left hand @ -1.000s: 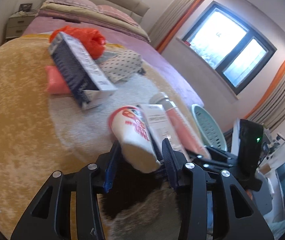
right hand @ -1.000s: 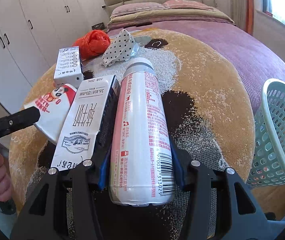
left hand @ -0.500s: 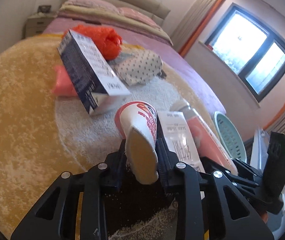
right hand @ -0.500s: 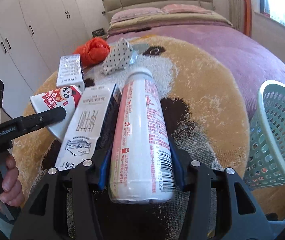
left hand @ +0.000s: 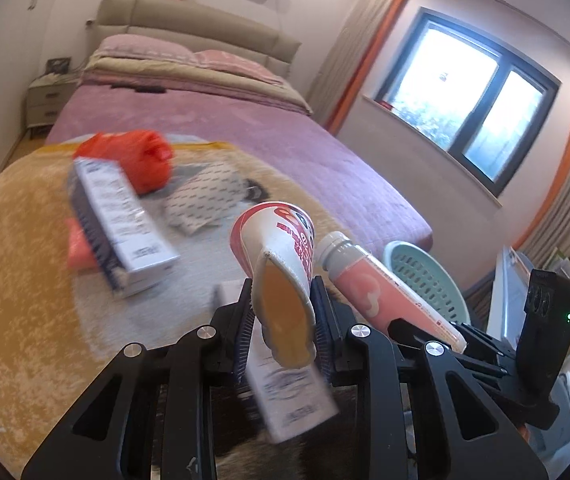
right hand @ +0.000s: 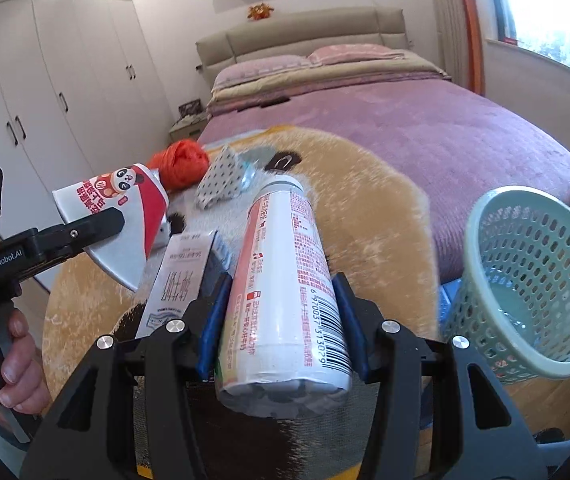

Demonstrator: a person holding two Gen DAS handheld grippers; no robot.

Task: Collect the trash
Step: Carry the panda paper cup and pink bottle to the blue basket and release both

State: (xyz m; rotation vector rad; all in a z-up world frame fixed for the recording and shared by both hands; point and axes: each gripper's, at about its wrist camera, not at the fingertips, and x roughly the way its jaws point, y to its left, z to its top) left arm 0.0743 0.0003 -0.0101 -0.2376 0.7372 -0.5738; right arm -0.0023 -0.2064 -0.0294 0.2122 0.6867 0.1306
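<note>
So you had both tools loaded at that point. Your left tool [left hand: 283,312] was clamped tight on the squashed paper cup [left hand: 281,264], pinching it flat near its bottom, and your right tool [right hand: 281,316] was gripping the pink-and-white bottle [right hand: 285,272] around its lower half, cap pointing away from you. Both were up off the round rug [right hand: 385,208], with the mint basket [right hand: 533,280] sitting off to the right beside the bed [right hand: 425,120].

What I'd have worried about: that cup was held by a crushed end only, so a quick swing toward the basket could've let it slip or twist out. The bottle looked long and front-heavy in the grip, so it might've pivoted nose-down and clipped the basket rim, tipping that light basket over.

Still on the rug: a milk carton [right hand: 183,276] right under the tools, another carton [left hand: 121,236], an orange bag [left hand: 141,160] and a dotted wrapper [left hand: 205,204].

Hard to read: the left view was smeared with blur, something pink was tucked behind the far carton, and I couldn't tell what was already in the basket.
</note>
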